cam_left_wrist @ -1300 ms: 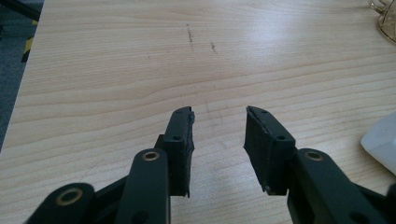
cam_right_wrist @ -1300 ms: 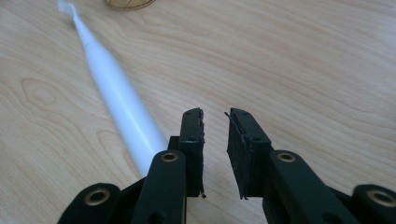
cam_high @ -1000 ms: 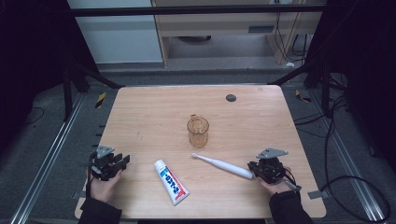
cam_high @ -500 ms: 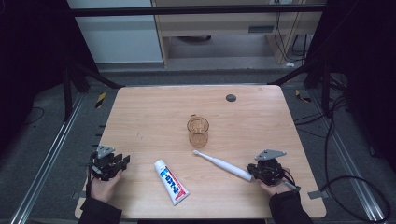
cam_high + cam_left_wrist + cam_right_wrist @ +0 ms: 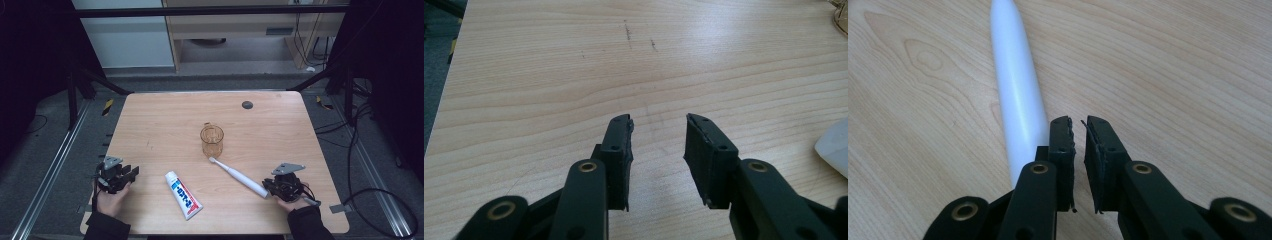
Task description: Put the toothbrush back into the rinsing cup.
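Near the middle of the light wooden tabletop (image 5: 150, 125) stands a clear amber plastic cup with a small handle (image 5: 212, 140), upright; all places below are reckoned from this cup.

White electric toothbrush with a long tapered handle (image 5: 237, 176): lying flat just in front of the cup and to its right, brush head nearly at the cup's base, handle end running away toward the right tongs (image 5: 275, 186); in the right gripper view the white handle (image 5: 1018, 95) lies just beside the outer face of the left-hand jaw, not between the jaws.

Right tongs (image 5: 1078, 131): in front of and right of the cup, held in a hand; jaws nearly closed, a thin slit between the pads, nothing gripped.

White toothpaste tube with blue and red print (image 5: 183, 195): flat, in front of the cup and slightly left, apart from the toothbrush.

Left tongs (image 5: 131, 172): well to the cup's front left, near the tabletop's edge, held in a hand; in the left gripper view (image 5: 658, 131) jaws parted, bare wood between them.

Small dark round disc (image 5: 247, 104): behind the cup, toward the right.
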`<state>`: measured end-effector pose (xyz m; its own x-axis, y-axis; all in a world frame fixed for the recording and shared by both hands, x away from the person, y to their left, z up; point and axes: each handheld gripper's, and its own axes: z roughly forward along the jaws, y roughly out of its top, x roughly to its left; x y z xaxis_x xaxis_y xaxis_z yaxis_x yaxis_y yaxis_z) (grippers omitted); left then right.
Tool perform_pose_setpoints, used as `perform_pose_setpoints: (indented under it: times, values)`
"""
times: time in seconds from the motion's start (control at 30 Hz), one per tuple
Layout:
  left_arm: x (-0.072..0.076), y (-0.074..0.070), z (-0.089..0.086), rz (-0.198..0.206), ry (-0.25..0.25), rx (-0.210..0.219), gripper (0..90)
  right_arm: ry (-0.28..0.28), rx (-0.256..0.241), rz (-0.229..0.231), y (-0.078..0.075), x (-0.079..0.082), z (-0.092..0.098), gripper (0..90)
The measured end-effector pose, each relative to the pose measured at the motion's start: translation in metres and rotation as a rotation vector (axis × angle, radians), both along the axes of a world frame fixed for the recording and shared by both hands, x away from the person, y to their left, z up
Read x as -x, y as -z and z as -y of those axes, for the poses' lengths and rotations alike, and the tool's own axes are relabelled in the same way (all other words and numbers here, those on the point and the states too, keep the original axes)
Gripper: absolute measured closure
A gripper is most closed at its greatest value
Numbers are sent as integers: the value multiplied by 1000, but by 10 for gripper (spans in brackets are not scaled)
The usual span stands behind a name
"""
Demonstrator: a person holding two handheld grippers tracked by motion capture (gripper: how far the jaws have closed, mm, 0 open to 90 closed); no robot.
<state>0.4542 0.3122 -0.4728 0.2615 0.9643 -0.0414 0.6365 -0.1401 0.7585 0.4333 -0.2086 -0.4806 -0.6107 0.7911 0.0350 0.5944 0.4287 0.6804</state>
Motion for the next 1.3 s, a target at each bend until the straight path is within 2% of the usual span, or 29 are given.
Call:
perform_pose_setpoints:
  times: [0.93,1.17,1.3]
  values:
    - [1,-1,-1,2,-5,2,621,-20,-13,-18,2,14,-5,810]
    - [1,0,-1,1,-7,3,620,-11,-18,-8,0,14,-4,790]
    - [1,0,0,2,-6,4,619,11,-32,16,-6,10,1,766]
